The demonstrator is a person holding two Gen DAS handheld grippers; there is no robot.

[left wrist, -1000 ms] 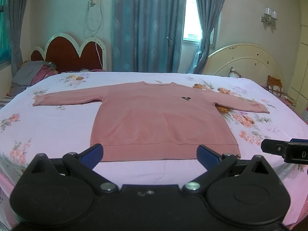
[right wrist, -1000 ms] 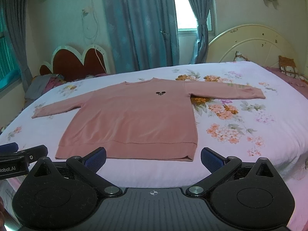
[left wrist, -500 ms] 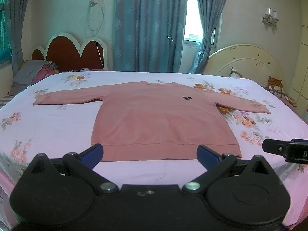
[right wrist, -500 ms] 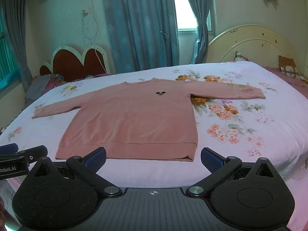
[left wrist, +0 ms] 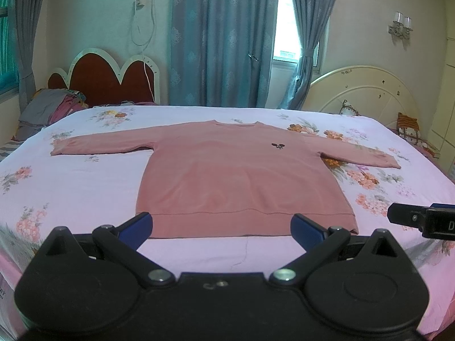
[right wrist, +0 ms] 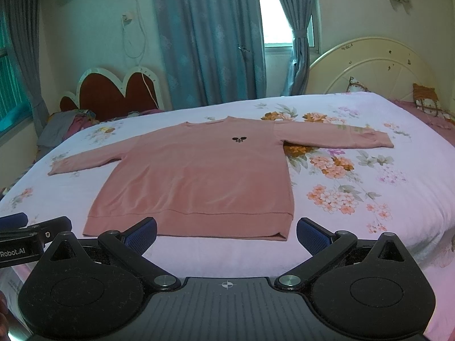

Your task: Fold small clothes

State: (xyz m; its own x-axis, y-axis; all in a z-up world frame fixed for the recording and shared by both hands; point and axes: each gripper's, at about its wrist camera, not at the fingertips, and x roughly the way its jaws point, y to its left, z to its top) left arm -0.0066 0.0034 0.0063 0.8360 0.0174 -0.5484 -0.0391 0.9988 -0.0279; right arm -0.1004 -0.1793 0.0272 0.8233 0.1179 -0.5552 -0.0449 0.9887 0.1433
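Note:
A pink long-sleeved sweater [left wrist: 239, 176] [right wrist: 199, 176] lies flat and face up on the flowered bedsheet [left wrist: 71, 187], both sleeves spread out sideways, a small black emblem on its chest. My left gripper [left wrist: 221, 224] hovers open just short of the hem, with nothing between its blue pads. My right gripper [right wrist: 226, 231] is likewise open and empty at the hem's right half. Each gripper shows at the edge of the other's view.
Two headboards stand behind the bed: a red scalloped one [left wrist: 102, 82] at the left, a cream rounded one [left wrist: 361, 91] at the right. Bundled clothes [left wrist: 51, 108] lie at the far left. Cushions [left wrist: 409, 128] sit at the far right. Blue curtains hang behind.
Both views have shifted very slightly; the sweater lies as before and both grippers stay open.

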